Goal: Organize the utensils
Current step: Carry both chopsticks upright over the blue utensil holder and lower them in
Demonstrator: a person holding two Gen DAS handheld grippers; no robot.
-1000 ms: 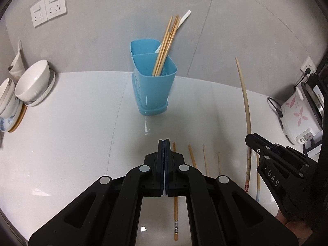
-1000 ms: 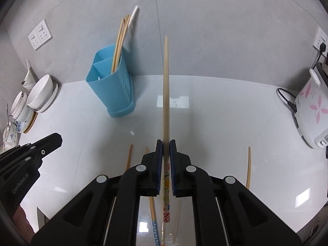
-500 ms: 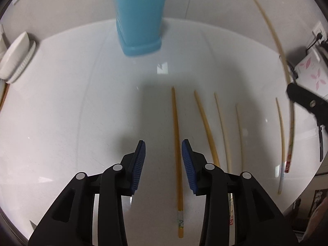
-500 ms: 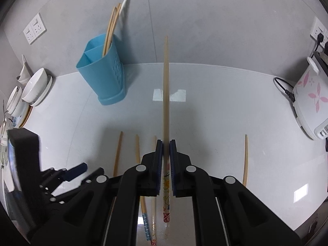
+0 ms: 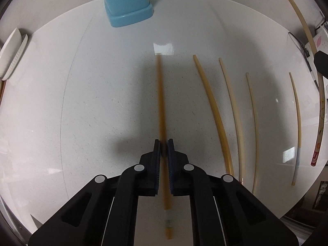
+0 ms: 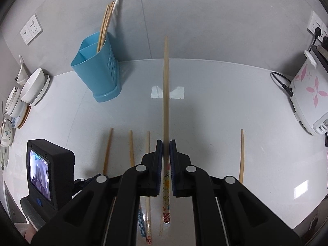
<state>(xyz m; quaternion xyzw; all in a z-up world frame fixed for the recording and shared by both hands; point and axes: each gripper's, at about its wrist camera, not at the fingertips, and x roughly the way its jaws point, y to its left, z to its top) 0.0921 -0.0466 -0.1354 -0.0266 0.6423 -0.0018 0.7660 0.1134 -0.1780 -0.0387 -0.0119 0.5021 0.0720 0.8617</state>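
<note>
My left gripper (image 5: 163, 146) is low over the white counter, its jaws closed on a brown chopstick (image 5: 161, 102) that looks blurred. Several more chopsticks (image 5: 213, 110) lie in a row to its right. The blue utensil holder (image 5: 128, 4) stands at the far edge. My right gripper (image 6: 166, 145) is shut on a patterned chopstick (image 6: 165, 86) held up off the counter, pointing forward. In the right wrist view the blue holder (image 6: 98, 78) at back left holds several chopsticks (image 6: 104, 26). The left gripper's body (image 6: 49, 174) shows at lower left.
Stacked white bowls (image 6: 33, 86) sit at the left edge by the wall. A white rice cooker with pink flowers (image 6: 309, 94) and its cord stand at the right. More chopsticks (image 6: 242, 155) lie on the counter (image 6: 215, 112) under and beside my right gripper.
My left gripper tipped down, opened over the brown chopstick, then closed on it. My right gripper kept its hold on the patterned chopstick and shifted slightly.
</note>
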